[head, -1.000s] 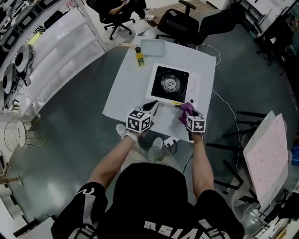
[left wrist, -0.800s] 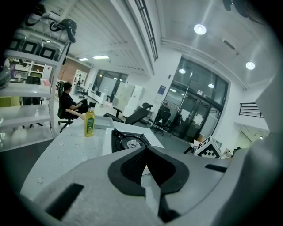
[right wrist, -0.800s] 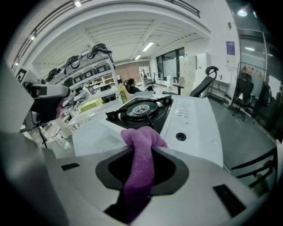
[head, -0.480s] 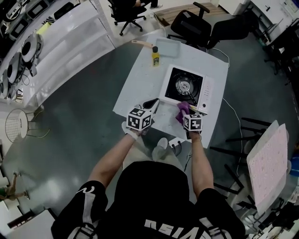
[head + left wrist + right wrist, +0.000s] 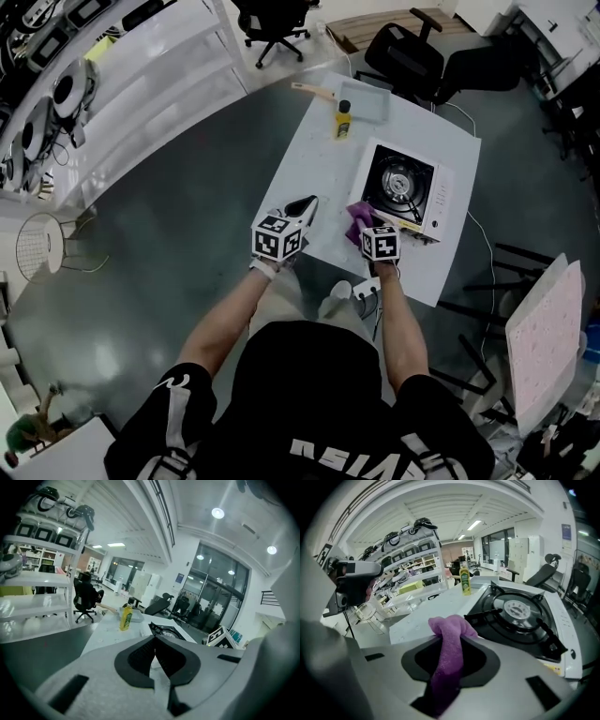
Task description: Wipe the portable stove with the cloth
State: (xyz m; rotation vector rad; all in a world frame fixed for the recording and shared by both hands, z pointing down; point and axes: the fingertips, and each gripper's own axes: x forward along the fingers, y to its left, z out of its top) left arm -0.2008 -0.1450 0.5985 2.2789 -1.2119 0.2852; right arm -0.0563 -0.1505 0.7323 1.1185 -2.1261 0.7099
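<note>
**A:** Left side first. What's the left gripper (image 5: 304,204) doing?

**B:** It hangs over the bare surface (image 5: 314,155). Jaws are pressed together at the tips, with nothing between them. Idle.

**A:** Anything in the way?

**B:** No. The yellow bottle (image 5: 344,120) and the tray (image 5: 370,105) sit at the far edge, well apart from the work.

**A:** Cloth?

**B:** The purple cloth (image 5: 355,217) is pinched in the right gripper (image 5: 366,227). It's roped up between the jaws, with a small wad poking out front. The wad is just beside the near-left corner of the portable stove (image 5: 405,186) (can't tell if it's touching). I'd say the wipe hasn't started.

**A:** How do we do it well?

**B:** My read:
- **Contact:** there's not much cloth ahead of the jaws, so tilt down until the wad meets the white top, not the jaw tips.
- **Stroke:** run along the flat rim with light, even pressure.
- **Avoid:** keep clear of the pan supports (image 5: 490,617) and the burner (image 5: 518,607). A loose wad probably snags there.

**A:** Will the stove slide?

**B:** Possibly, it looks light. Bracing its near edge with the left gripper would help.
</note>
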